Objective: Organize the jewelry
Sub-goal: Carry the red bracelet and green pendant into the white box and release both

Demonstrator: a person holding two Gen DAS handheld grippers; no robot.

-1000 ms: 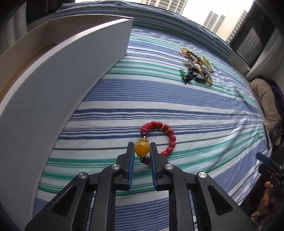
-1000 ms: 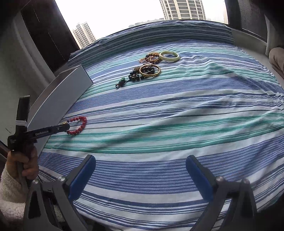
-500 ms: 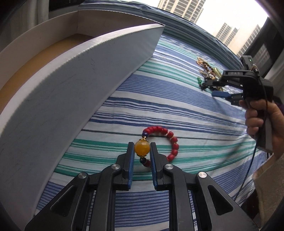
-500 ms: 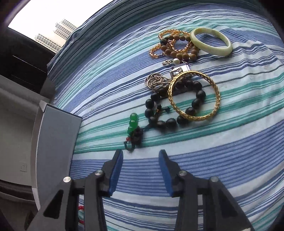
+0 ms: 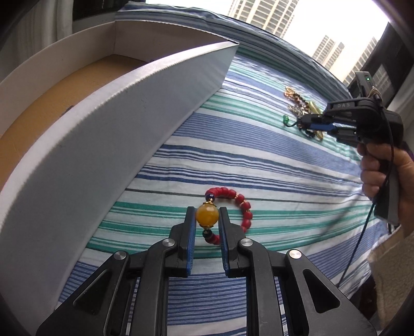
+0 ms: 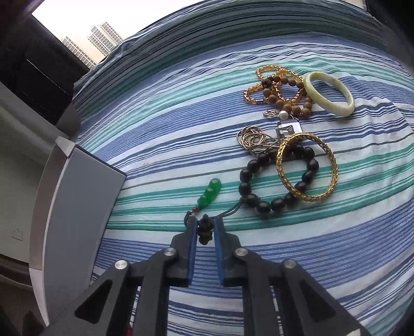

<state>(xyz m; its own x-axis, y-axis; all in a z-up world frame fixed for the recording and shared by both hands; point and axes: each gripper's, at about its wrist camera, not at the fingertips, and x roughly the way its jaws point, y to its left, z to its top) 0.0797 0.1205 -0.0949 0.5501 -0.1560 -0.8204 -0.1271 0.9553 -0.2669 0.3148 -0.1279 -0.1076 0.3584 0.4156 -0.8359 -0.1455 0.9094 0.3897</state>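
L gripper (image 5: pixel 207 217) clamped on yellow bead of red bracelet (image 5: pixel 227 214), rest of loop hanging to its right, above striped bedsheet (image 5: pixel 258 160), beside box (image 5: pixel 129 108). R gripper (image 6: pixel 205 227) narrow, pinching dark charm (image 6: pixel 205 230) on cord of black bead bracelet (image 6: pixel 276 181); gold bangle (image 6: pixel 306 166) overlaps it.

Soft daylight came in from the window (image 5: pixel 310 23), where the sky looked blown out and very white. The striped bedsheet (image 6: pixel 297 245) was bright, with only faint shadows. Both pictures were sharp in the middle. The edges bent into a round, bulging shape, and the corners went dark. The hand (image 5: pixel 385 175) at the side looked a bit blurry.
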